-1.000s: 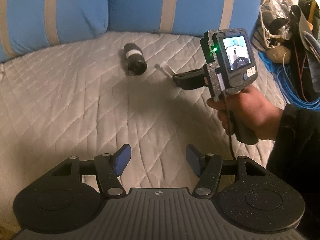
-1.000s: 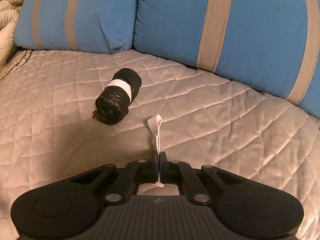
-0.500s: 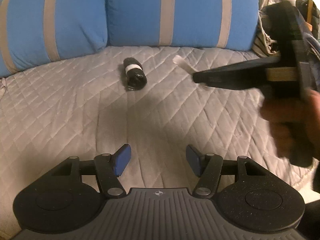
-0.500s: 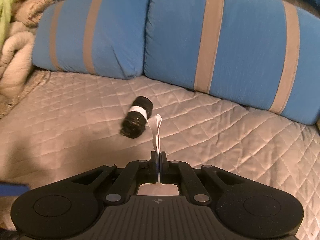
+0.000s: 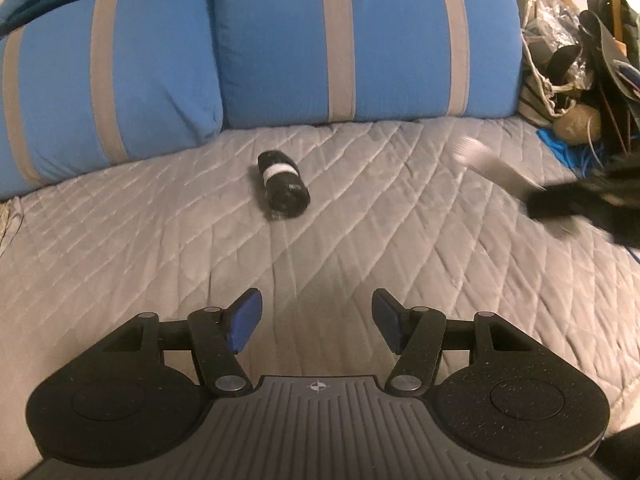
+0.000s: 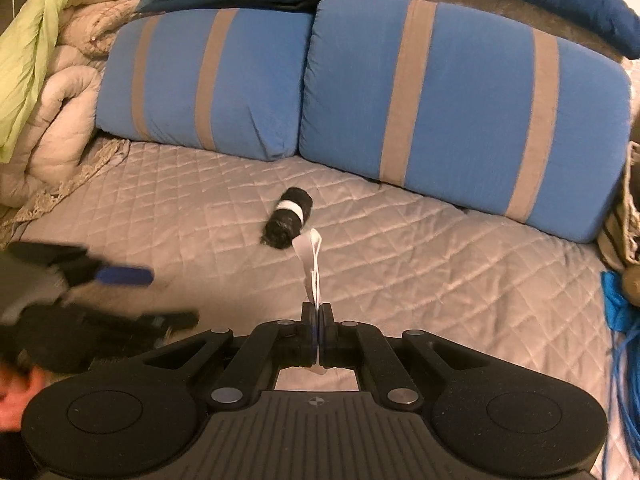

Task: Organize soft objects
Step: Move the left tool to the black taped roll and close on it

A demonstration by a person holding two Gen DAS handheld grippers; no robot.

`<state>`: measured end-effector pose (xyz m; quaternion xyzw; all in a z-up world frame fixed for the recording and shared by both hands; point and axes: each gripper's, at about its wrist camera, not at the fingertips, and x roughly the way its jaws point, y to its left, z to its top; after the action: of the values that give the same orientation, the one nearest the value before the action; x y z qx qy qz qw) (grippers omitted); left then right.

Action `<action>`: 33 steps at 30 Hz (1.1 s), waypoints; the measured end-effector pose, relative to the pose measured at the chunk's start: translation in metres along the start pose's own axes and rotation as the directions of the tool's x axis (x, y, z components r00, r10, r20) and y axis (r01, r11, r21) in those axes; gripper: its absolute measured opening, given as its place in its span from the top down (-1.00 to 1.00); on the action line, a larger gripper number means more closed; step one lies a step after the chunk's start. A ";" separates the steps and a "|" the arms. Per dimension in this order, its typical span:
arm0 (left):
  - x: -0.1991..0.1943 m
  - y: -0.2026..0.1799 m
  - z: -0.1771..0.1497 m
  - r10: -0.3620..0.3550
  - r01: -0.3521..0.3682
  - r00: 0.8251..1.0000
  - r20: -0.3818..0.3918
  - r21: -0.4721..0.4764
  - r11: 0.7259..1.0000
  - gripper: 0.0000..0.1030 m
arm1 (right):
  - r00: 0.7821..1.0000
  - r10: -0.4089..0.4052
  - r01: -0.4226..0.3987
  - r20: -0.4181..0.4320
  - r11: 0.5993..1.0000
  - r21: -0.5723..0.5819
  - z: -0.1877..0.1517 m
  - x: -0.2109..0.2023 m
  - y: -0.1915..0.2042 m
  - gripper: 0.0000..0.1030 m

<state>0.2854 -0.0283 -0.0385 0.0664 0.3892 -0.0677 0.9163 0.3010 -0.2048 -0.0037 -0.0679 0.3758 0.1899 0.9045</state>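
Gripping a thin white strip point(image 6: 310, 258), my right gripper point(image 6: 319, 330) is clenched on it — the strip stands up above the grey quilted bedspread point(image 6: 400, 272). My left gripper point(image 5: 316, 322) hangs parted, empty. A black roll with a white band point(image 5: 284, 190) lies farther off — near the blue striped pillows point(image 5: 360, 40).

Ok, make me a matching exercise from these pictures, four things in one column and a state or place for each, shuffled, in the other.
Things:
1. black roll
2. white strip
3. left tongs
4. striped blue cushions

States or places:
A. open, nothing between them
B. pinched in the shut right tongs
C. lying on the quilted cover
D. leaning along the back of the cover

Pairs: 1-C, 2-B, 3-A, 4-D
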 end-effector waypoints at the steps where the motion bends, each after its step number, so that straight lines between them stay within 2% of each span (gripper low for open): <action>1: 0.004 0.001 0.001 0.005 -0.005 1.000 0.006 -0.001 1.000 -0.16 | 1.000 -0.003 0.003 -0.005 1.000 0.000 -0.003 -0.005 -0.001 0.93; 7: 0.033 0.009 0.010 0.034 -0.033 0.999 0.030 -0.026 0.999 -0.16 | 0.999 -0.031 0.031 -0.015 0.999 0.015 -0.017 -0.026 -0.007 0.93; 16: 0.071 0.014 0.029 0.074 -0.071 0.995 0.063 -0.043 0.997 -0.16 | 0.998 -0.060 0.060 -0.005 0.988 0.141 -0.019 -0.040 -0.033 0.93; 22: 0.102 0.018 0.043 0.078 -0.073 0.994 0.079 -0.069 0.995 -0.16 | 0.998 -0.069 0.070 -0.013 0.981 0.180 -0.019 -0.041 -0.042 0.93; 28: 0.133 0.021 0.052 0.121 -0.112 0.987 0.106 -0.090 0.990 -0.16 | 0.998 -0.067 0.069 -0.018 0.980 0.186 -0.020 -0.042 -0.046 0.93; 33: 0.155 0.019 0.060 0.139 -0.131 0.983 0.122 -0.075 0.989 -0.16 | 0.998 -0.055 0.053 0.008 0.989 0.135 -0.020 -0.045 -0.040 0.94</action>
<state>0.4377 -0.0316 -0.1077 0.0578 0.3266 0.0034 0.9434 0.2747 -0.2604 0.0134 -0.0157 0.3806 0.1400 0.9139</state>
